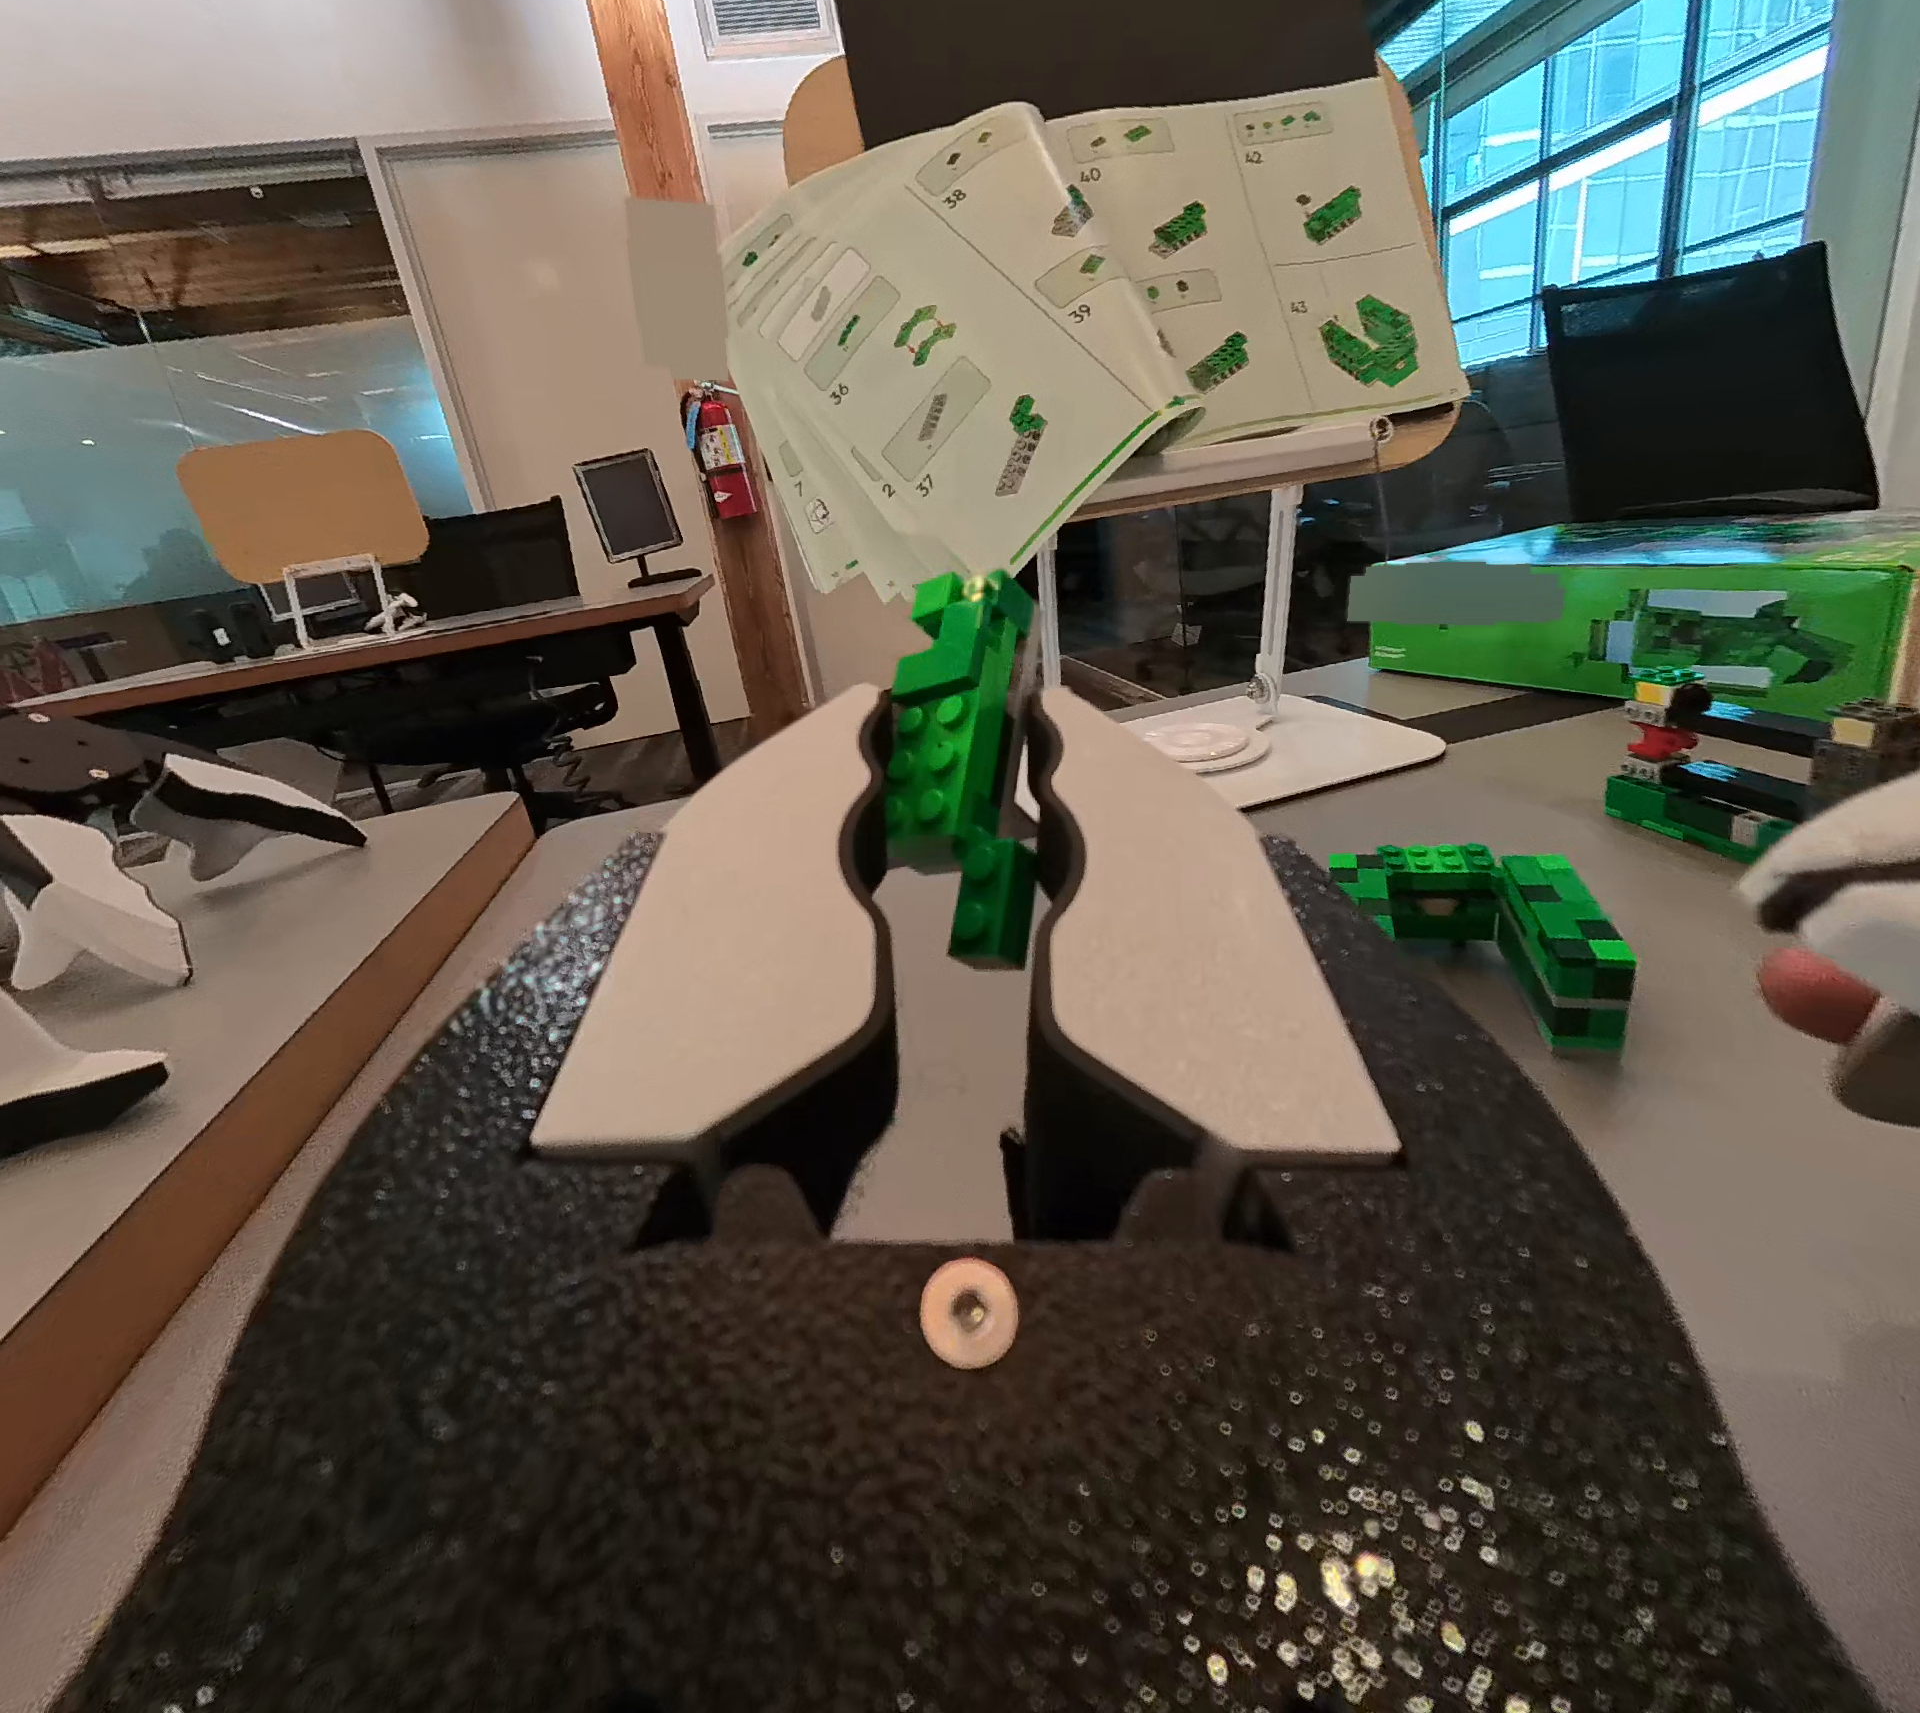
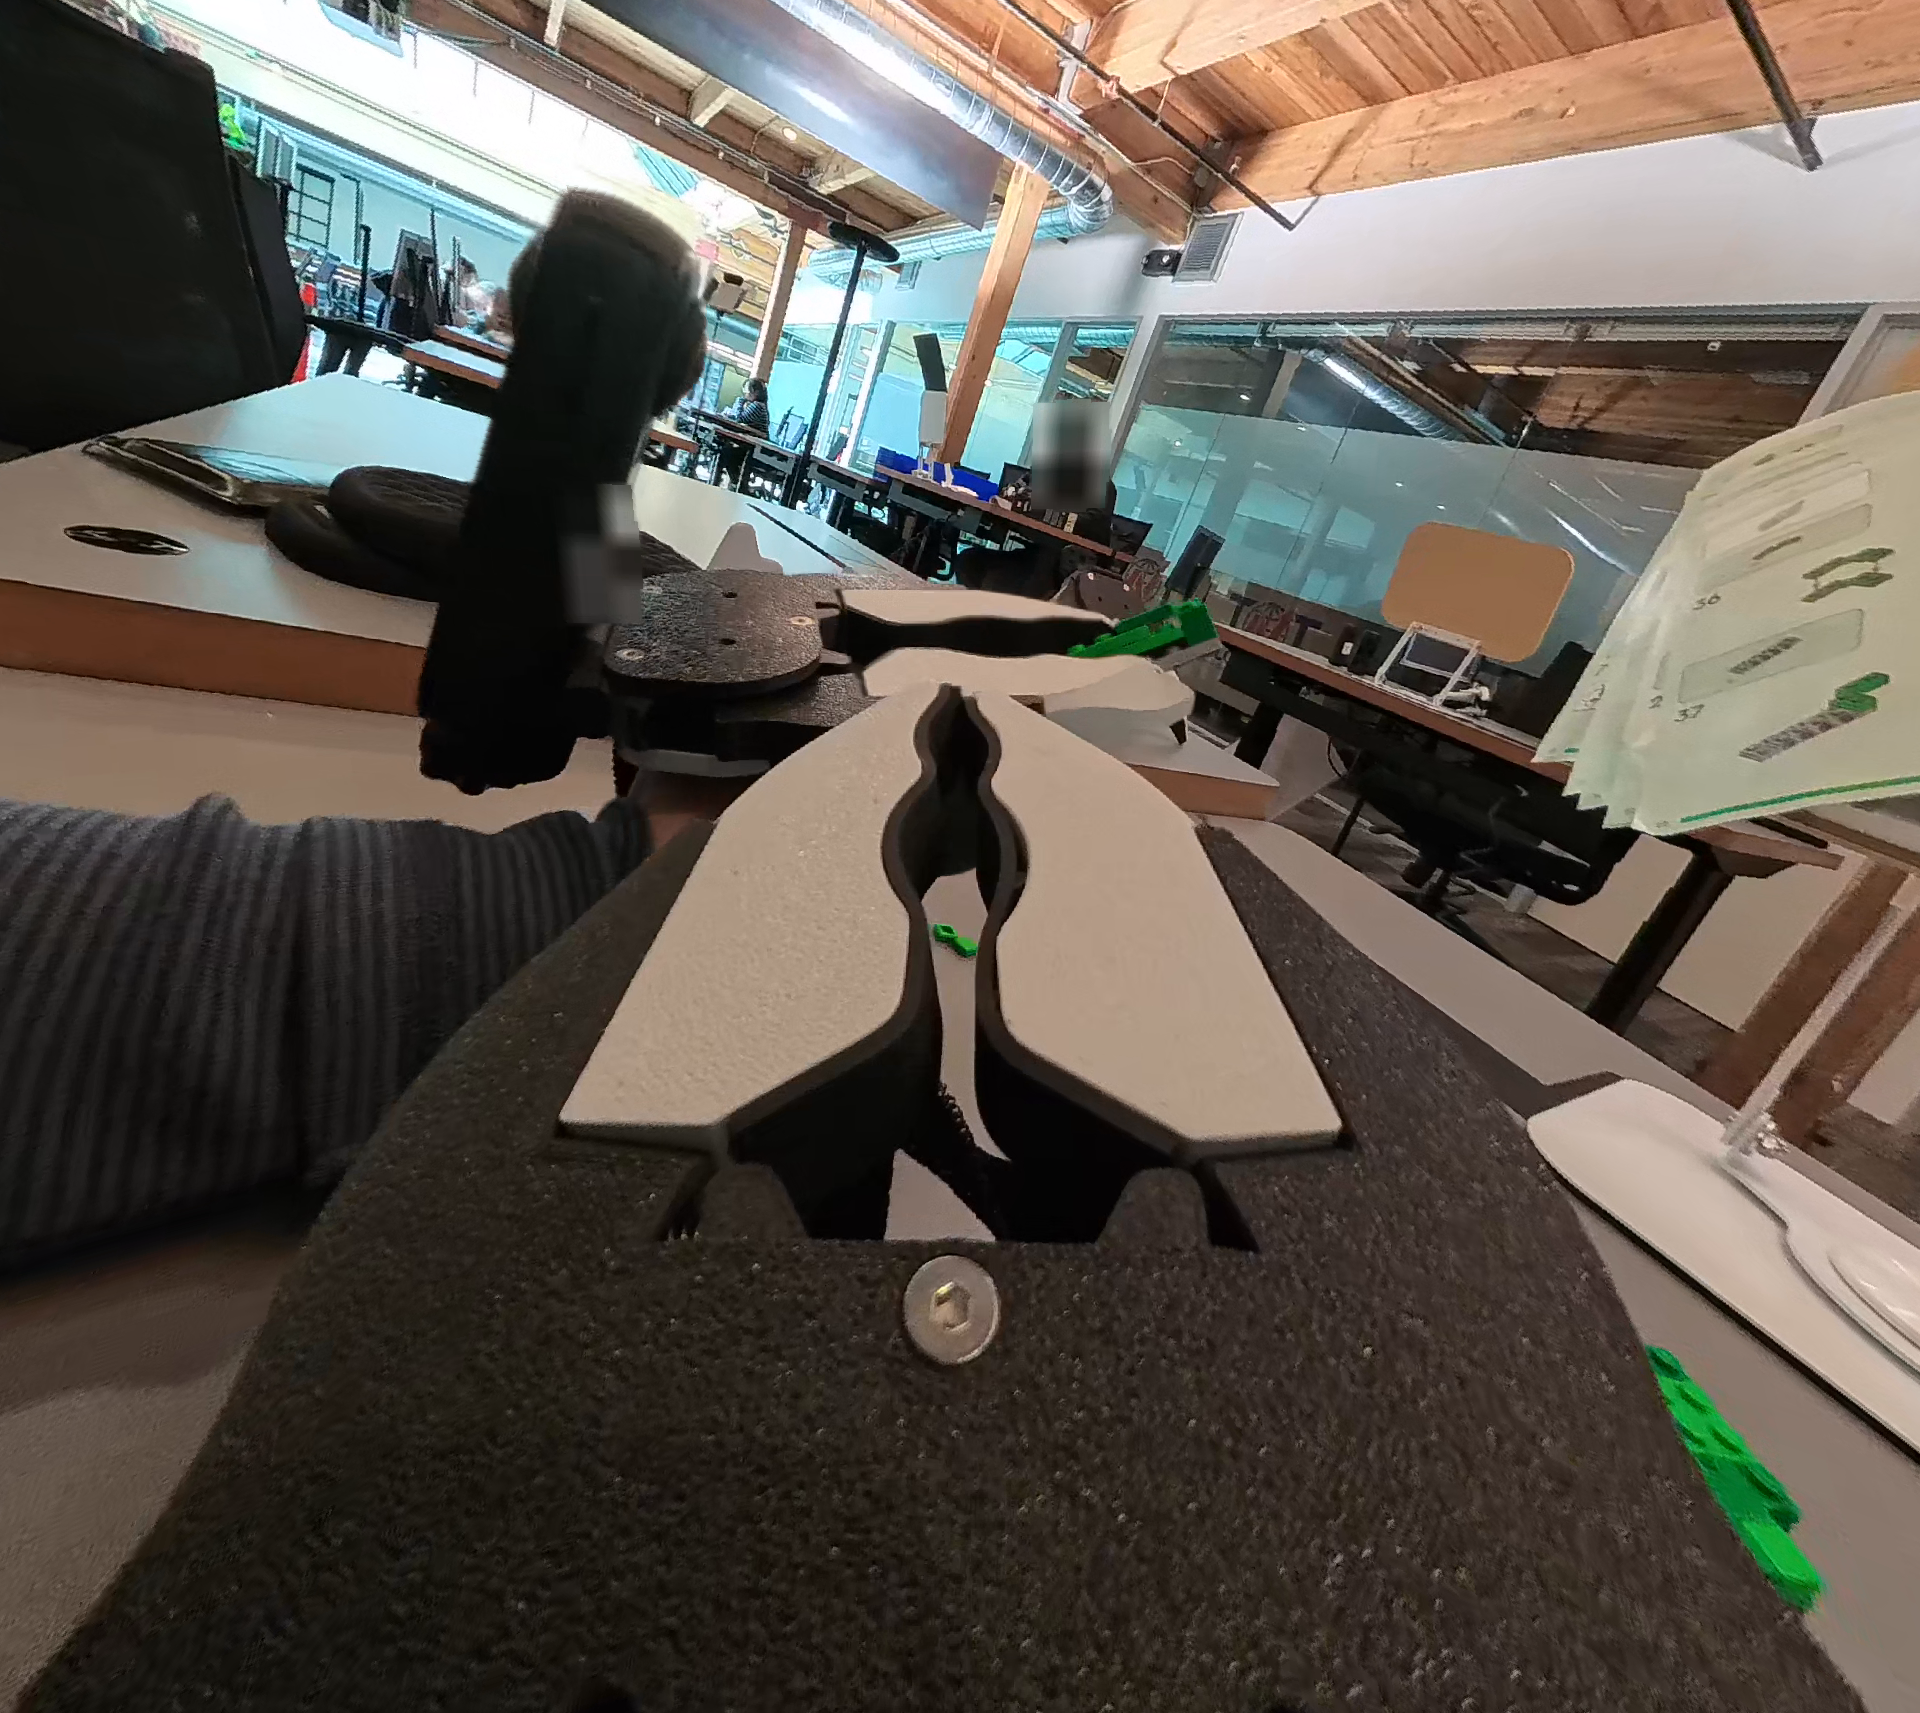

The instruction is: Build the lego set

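The left gripper holds a green Lego assembly clamped between its two grey fingers, lifted off the grey table; the piece stands nearly upright and sticks out past the fingertips toward 12 o'clock. Only the left wrist view shows the rest of the build. At 3 o'clock from the gripper an L-shaped green and black Lego section lies on the table. Beyond it, toward 2 o'clock, stands a second partial build with green, black, grey and red bricks, and behind that the green Lego box. At 12 o'clock the open instruction booklet rests on a white stand. The other gripper's tip enters at the right edge, blurred.

In the right wrist view the right gripper has its jaws nearly together, the tips almost meeting, with nothing between them. Through the gap behind the tips one small green piece shows on the table below. A blurred green Lego part lies at 4 o'clock by the gripper's body. Ahead, at 12 o'clock, the left gripper appears side-on, with its green piece projecting rightward, a gloved hand on its handle and a ribbed dark sleeve at 9 o'clock. The booklet's fanned pages show at 2 o'clock.

Counted: two grippers, one booklet, one box, three assemblies, and two further green pieces in the right wrist view.
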{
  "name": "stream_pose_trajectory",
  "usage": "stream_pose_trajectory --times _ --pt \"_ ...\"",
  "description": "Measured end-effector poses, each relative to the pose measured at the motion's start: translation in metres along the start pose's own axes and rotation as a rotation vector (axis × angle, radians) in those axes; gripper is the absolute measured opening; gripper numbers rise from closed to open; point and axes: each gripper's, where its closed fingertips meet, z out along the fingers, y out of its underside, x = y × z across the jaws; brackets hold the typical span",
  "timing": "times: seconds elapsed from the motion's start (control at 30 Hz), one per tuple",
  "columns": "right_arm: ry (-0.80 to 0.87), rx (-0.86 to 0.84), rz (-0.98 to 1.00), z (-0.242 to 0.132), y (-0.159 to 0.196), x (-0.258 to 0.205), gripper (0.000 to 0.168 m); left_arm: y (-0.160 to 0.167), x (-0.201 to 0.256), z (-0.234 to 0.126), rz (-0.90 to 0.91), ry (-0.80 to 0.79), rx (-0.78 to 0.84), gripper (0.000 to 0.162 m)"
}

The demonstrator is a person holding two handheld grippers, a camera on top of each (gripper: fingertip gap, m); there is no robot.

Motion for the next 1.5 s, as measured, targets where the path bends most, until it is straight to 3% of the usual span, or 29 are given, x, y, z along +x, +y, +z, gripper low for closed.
stream_pose_trajectory --times 0.4,0.6,0.8,1.13,1.5 --pt "-0.023 0.009 0.069 0.0 0.0 -0.001 0.0 0.002 -0.005 -0.001 -0.001 -0.008 -0.017 0.023" --pt "-0.057 -0.016 0.13 0.0 0.003 -0.003 0.0 0.005 -0.045 -0.031 0.078 -0.092 -0.099 0.024" --pt "0.017 -0.096 0.117 0.01 0.021 0.014 0.0 0.01 -0.071 -0.052 0.159 -0.104 -0.167 0.023" --pt "0.046 -0.078 -0.018 0.067 0.038 0.027 0.0 0.024 -0.049 -0.037 0.253 0.006 -0.223 0.024" --pt "0.041 -0.073 0.001 0.068 0.039 0.028 0.0 0.03 -0.028 -0.03 0.342 0.075 -0.246 0.024"
